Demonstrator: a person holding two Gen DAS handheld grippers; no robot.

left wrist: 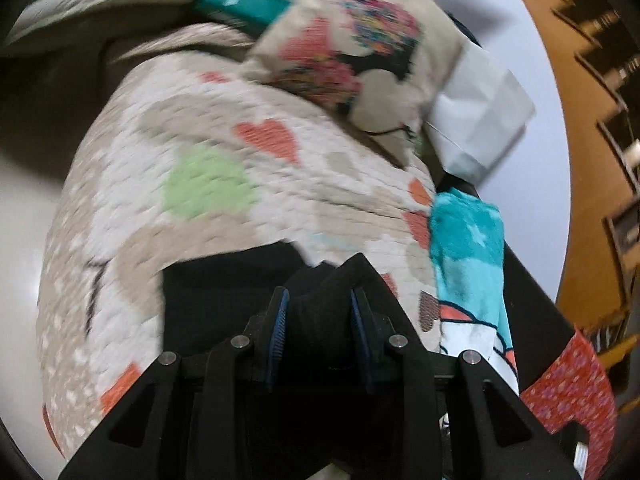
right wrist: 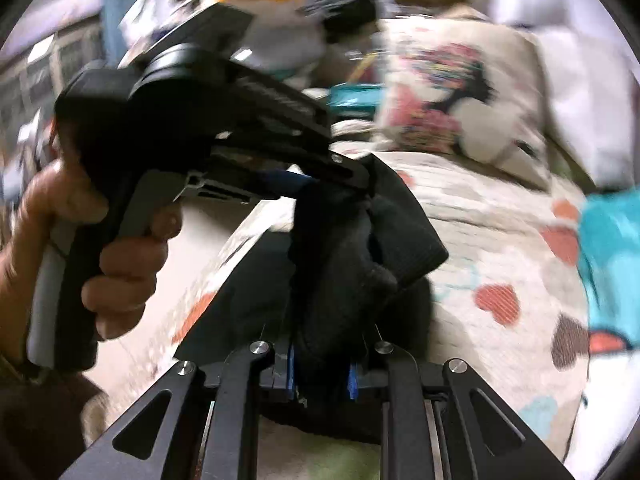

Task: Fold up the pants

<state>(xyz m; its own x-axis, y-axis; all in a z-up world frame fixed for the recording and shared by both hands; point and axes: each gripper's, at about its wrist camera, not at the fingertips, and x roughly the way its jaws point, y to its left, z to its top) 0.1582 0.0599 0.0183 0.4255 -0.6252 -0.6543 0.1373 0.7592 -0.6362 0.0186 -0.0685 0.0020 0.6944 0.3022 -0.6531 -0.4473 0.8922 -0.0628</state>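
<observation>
both grippers pinch one bunch of black pants (left wrist: 320,316) above a patterned quilt (left wrist: 208,184).

left gripper (left wrist: 319,312), seen from the right wrist with a hand (right wrist: 100,248) squeezing its handle, reaches in level from the left, jaws narrowed on the cloth. right gripper (right wrist: 322,368) clamps the same wad from below. pants (right wrist: 360,248) hang crumpled; long axis unclear. a printed pillow (left wrist: 360,48) lies beyond.

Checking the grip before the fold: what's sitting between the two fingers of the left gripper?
A bunched fold of the black pants fills the left gripper, seen in the left wrist view.
</observation>
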